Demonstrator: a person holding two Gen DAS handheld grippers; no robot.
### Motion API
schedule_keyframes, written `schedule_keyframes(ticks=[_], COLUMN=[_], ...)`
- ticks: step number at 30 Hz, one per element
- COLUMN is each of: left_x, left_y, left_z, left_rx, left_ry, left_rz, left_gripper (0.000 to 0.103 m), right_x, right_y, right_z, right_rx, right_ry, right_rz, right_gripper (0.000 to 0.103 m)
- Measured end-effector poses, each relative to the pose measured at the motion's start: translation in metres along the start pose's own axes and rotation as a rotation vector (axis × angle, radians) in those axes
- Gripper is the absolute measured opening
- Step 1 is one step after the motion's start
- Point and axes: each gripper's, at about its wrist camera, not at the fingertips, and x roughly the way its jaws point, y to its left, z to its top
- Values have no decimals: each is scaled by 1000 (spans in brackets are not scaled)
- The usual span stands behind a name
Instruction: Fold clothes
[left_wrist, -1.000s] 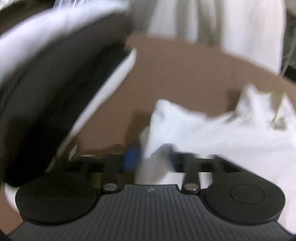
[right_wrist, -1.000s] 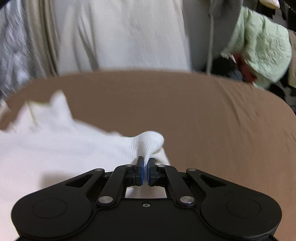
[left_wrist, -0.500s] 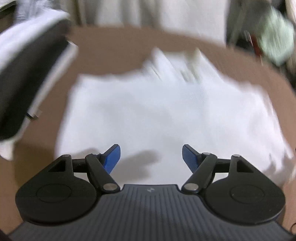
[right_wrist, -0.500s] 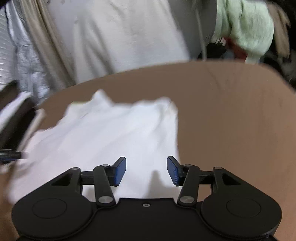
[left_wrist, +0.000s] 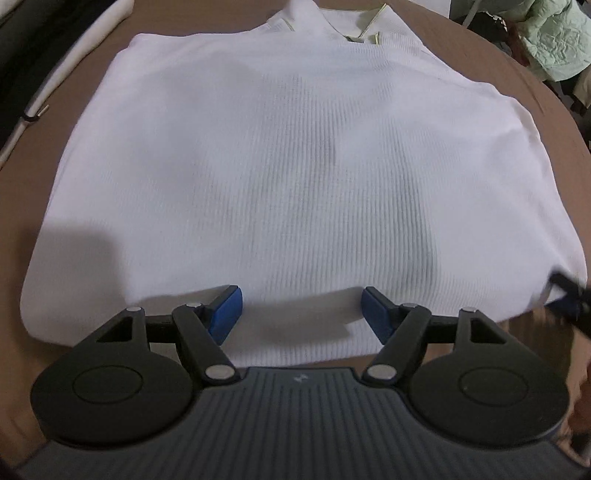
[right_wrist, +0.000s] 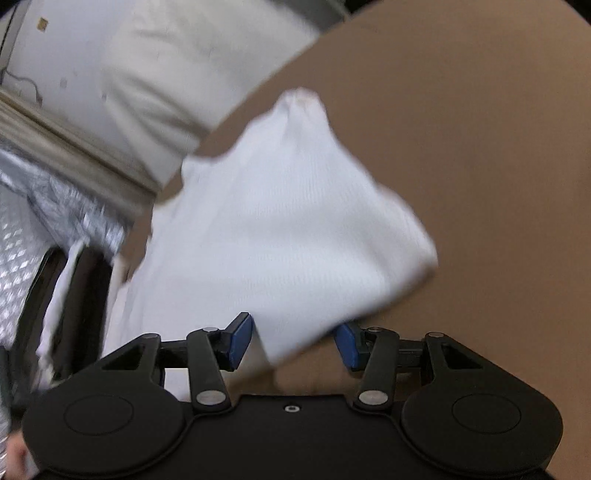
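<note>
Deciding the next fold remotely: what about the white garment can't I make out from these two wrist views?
- white garment, left wrist view: near hem hidden behind the left gripper; sleeves not visible, perhaps tucked under.
- Collar label: too small to read.
- Right wrist view: motion blur; near corner hidden behind the right gripper.

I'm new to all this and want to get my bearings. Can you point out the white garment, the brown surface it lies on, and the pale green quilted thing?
white garment (left_wrist: 295, 177): left wrist view, middle of its ribbed body.
brown surface (right_wrist: 480, 147): right wrist view, bare part.
pale green quilted thing (left_wrist: 554, 37): left wrist view, its crinkled fabric, top right.
</note>
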Motion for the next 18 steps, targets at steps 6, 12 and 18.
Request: schedule_keyframes(ticks=[6,12,18], left_x=[2,-13,-19], left_y=[5,31,78], left_z=[-1,9,10], left_rx=[-8,-85,-182], left_ry=[12,17,-45], left_rz=[3,-119,-182], left_gripper=[73,74,74], right_x=[3,8,27], right_y=[-22,-5,22], right_z=[9,12,18], right_rx=[166,87,-65], right_ry=[-46,-73,-97], right_rz=[81,26,-45], right_gripper=[54,57,34])
